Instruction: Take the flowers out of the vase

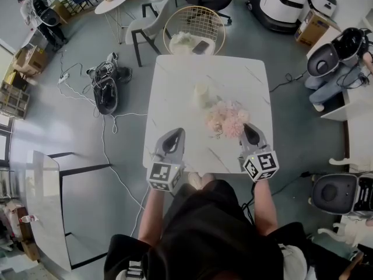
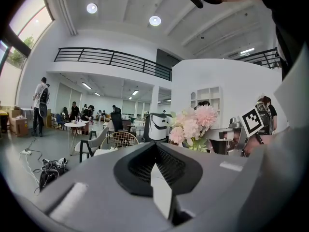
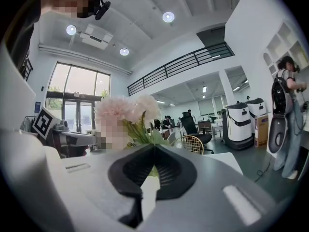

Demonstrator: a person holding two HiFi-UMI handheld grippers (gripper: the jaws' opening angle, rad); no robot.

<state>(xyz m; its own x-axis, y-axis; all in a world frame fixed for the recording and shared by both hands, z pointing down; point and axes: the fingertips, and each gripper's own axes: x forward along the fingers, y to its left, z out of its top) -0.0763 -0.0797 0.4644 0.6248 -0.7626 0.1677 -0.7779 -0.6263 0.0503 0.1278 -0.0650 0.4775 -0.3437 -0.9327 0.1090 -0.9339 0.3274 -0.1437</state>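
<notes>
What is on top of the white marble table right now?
A pale vase and, beside it, a bunch of pink flowers. From above, the blooms cover their own stems, so what holds the flowers up cannot be seen.

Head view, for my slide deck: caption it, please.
Grey left gripper and right gripper face pink flowers on white marble table.

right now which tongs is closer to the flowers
The right tongs: its tip sits just beside the pink flowers, while the left tongs points at bare table, farther from them.
</notes>
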